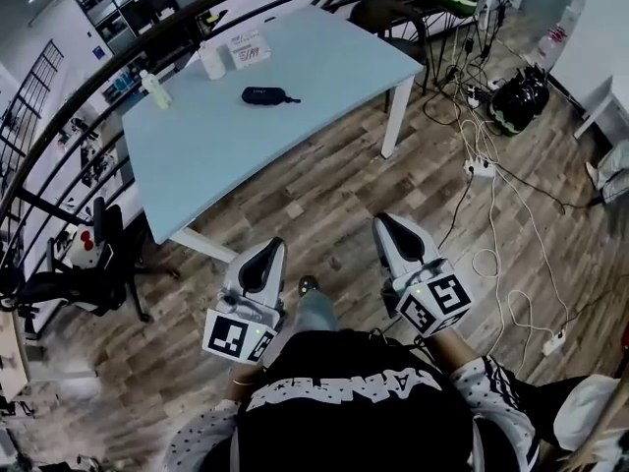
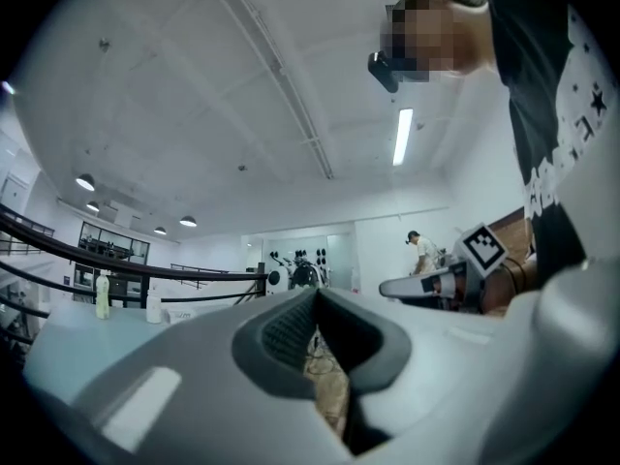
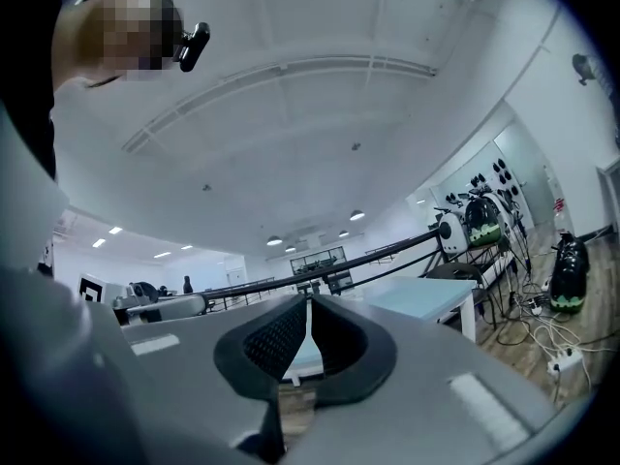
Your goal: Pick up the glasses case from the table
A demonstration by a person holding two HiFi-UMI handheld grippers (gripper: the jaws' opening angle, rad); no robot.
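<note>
Clenched and empty: left claw (image 1: 263,254) and right claw (image 1: 391,226), side by side. Well ahead, dark oval glasses case (image 1: 267,94) on pale blue tabletop (image 1: 324,52).

Head cam: on person's head, faces fwd & steeply down from high up; left gripper (image 1: 267,259) & right gripper (image 1: 391,229) close at btm of frame, table (image 1: 295,77) farther off at top. Left gripper cam: sits right behind own jaws, looks level along them, wide-angle; table at left, right gripper at right. Right gripper cam: same setup; table ahead-right, left gripper at left. All 3 views share the table
</note>
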